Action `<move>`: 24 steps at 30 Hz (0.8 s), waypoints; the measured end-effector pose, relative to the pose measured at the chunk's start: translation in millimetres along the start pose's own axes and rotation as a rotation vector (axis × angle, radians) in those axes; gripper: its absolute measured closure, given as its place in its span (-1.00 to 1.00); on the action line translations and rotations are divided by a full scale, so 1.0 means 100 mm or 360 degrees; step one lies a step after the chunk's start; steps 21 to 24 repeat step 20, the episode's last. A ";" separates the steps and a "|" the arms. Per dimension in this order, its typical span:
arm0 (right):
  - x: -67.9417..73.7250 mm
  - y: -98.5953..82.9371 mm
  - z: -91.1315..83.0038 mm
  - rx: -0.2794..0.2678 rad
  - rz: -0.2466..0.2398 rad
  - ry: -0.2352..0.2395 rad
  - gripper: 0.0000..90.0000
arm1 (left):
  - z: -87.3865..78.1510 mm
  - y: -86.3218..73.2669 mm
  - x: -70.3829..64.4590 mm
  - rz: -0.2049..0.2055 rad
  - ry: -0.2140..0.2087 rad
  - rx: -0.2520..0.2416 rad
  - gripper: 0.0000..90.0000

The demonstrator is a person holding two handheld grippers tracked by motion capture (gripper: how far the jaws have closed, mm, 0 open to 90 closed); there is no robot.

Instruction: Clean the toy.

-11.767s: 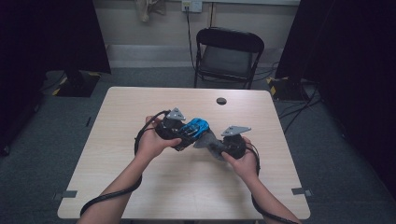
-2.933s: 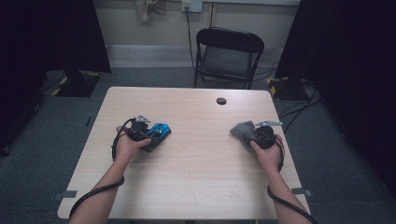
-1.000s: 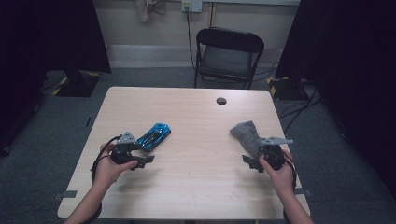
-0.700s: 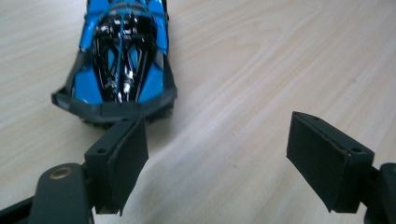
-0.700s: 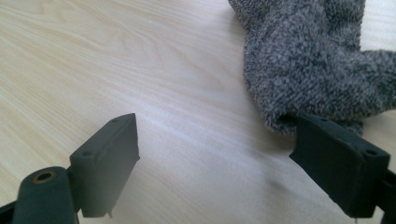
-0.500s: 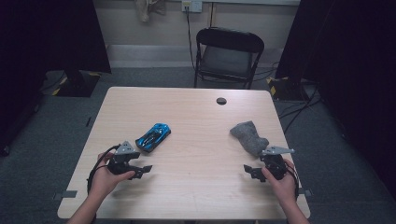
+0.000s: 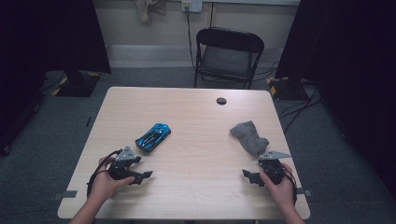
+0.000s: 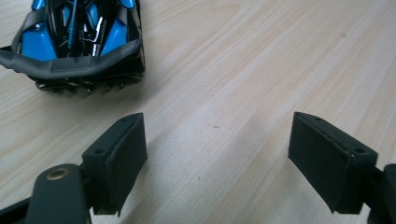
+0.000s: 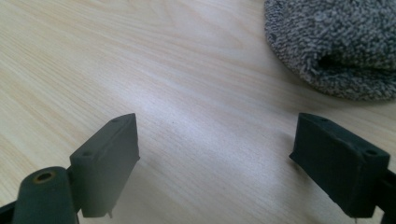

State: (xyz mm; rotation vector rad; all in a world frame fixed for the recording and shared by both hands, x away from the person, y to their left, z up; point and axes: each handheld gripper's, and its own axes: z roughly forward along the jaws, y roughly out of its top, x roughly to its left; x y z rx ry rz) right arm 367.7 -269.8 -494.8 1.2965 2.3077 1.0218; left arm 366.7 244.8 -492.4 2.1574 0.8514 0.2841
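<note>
both tongs (image 7: pixel 142 176) (image 7: pixel 247 176) drawn back, open | car (image 7: pixel 153 137) | sock (image 7: pixel 250 137)

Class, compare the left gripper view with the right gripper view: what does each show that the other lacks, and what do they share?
Left gripper view alone: the blue toy car, seen end-on at upper left, clear of the left tool. Right gripper view alone: the grey fuzzy cloth at upper right, clear of the right tool. Both share the light wooden table and a pair of black jaws standing wide apart with nothing between them.
</note>
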 end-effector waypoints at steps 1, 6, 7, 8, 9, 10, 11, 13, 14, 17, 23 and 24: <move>0.00 0.00 0.00 0.0000 0.0000 0.0000 -0.69 | 0.00 0.00 0.00 0.0000 0.0000 0.0000 -0.55; 0.01 -0.03 0.00 -0.0002 -0.0033 -0.0013 -0.68 | 0.03 -0.03 -0.02 0.0029 0.0003 0.0039 -0.56; 0.02 -0.04 0.00 -0.0002 -0.0052 -0.0021 -0.68 | 0.04 -0.04 -0.02 0.0043 0.0002 0.0030 -0.58; 0.03 -0.05 0.00 -0.0006 -0.0067 -0.0031 -0.69 | 0.04 -0.04 -0.02 0.0047 0.0002 0.0028 -0.61; 0.03 -0.05 0.00 -0.0009 -0.0079 -0.0041 -0.69 | 0.04 -0.04 -0.02 0.0047 0.0002 0.0028 -0.62; 0.04 -0.06 0.00 -0.0011 -0.0097 -0.0046 -0.69 | 0.04 -0.04 -0.03 0.0045 0.0001 0.0027 -0.63; 0.04 -0.06 0.01 -0.0016 -0.0111 -0.0051 -0.70 | 0.05 -0.05 -0.03 0.0059 0.0006 0.0027 -0.64; 0.04 -0.08 0.01 -0.0032 -0.0108 -0.0049 -0.70 | 0.05 -0.05 -0.04 0.0075 0.0018 0.0030 -0.66; 0.04 -0.08 0.01 -0.0032 -0.0108 -0.0049 -0.70 | 0.05 -0.05 -0.04 0.0075 0.0018 0.0030 -0.67; 0.04 -0.09 0.00 -0.0041 -0.0115 -0.0039 -0.70 | 0.06 -0.05 -0.04 0.0093 0.0019 0.0027 -0.68; 0.04 -0.09 0.00 -0.0041 -0.0116 -0.0041 -0.70 | 0.06 -0.06 -0.04 0.0091 0.0017 0.0017 -0.68; 0.04 -0.09 0.00 -0.0041 -0.0116 -0.0041 -0.70 | 0.06 -0.06 -0.04 0.0091 0.0017 0.0017 -0.68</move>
